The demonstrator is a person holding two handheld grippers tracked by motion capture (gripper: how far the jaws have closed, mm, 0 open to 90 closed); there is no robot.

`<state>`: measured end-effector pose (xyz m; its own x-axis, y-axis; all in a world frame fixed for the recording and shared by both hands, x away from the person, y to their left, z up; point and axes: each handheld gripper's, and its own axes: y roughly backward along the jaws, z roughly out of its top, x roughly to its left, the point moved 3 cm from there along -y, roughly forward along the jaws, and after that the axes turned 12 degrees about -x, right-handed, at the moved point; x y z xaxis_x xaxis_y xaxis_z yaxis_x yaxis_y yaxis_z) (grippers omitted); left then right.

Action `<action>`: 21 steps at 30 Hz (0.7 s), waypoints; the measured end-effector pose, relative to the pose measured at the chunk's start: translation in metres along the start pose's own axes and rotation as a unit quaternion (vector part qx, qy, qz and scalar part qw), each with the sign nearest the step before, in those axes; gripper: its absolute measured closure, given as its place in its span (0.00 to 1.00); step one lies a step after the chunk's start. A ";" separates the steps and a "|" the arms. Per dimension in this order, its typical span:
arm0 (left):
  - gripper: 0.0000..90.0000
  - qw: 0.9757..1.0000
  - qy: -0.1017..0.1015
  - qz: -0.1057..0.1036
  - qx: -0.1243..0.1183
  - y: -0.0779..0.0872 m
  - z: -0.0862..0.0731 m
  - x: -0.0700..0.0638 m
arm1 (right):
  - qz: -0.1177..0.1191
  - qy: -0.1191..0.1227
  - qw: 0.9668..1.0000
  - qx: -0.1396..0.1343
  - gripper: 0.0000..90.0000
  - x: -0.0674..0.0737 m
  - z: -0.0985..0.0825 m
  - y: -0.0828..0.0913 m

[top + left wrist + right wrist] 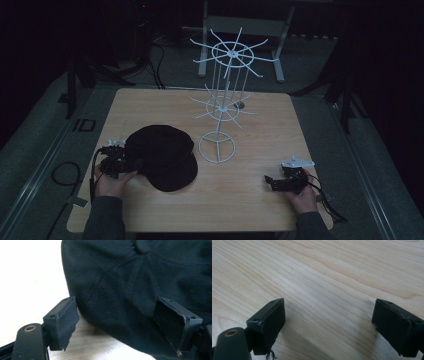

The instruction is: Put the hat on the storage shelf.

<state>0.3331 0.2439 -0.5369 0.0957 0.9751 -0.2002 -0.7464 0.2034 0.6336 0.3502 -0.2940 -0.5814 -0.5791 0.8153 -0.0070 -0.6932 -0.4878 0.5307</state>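
A black cap [162, 155] lies flat on the wooden table [250, 200], left of centre. My left gripper [134, 165] sits at the cap's left edge, held in a hand. In the left gripper view its jaws stand wide apart, and the cap's black crown [130, 282] bulges between them without either pad pressing on it. My right gripper [270, 181] rests low over bare wood at the right front, jaws open with nothing between them [329, 322].
A white wire display stand [225, 95] with a round base [217, 146] and spoked tiers rises just right of the cap. A metal frame stands on the floor beyond the table. Cables trail off both grippers at the table's front corners.
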 end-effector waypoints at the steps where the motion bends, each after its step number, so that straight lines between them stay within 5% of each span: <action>1: 0.23 1.000 0.000 0.002 0.004 -0.003 -0.001 0.000 | 0.000 0.000 1.000 0.000 0.13 0.000 0.000 0.000; 10: 0.26 0.999 0.025 0.020 0.036 -0.028 -0.011 -0.001 | 0.000 0.000 1.000 0.000 0.13 0.000 0.000 0.000; 21: 0.55 0.997 0.044 0.023 0.053 -0.035 -0.005 0.000 | 0.000 0.000 1.000 0.000 0.13 0.000 0.000 0.000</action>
<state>0.3554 0.2361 -0.5627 0.0015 0.9728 -0.2316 -0.6741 0.1720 0.7183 0.3502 -0.2940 -0.5814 -0.5790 0.8153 -0.0073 -0.6936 -0.4878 0.5301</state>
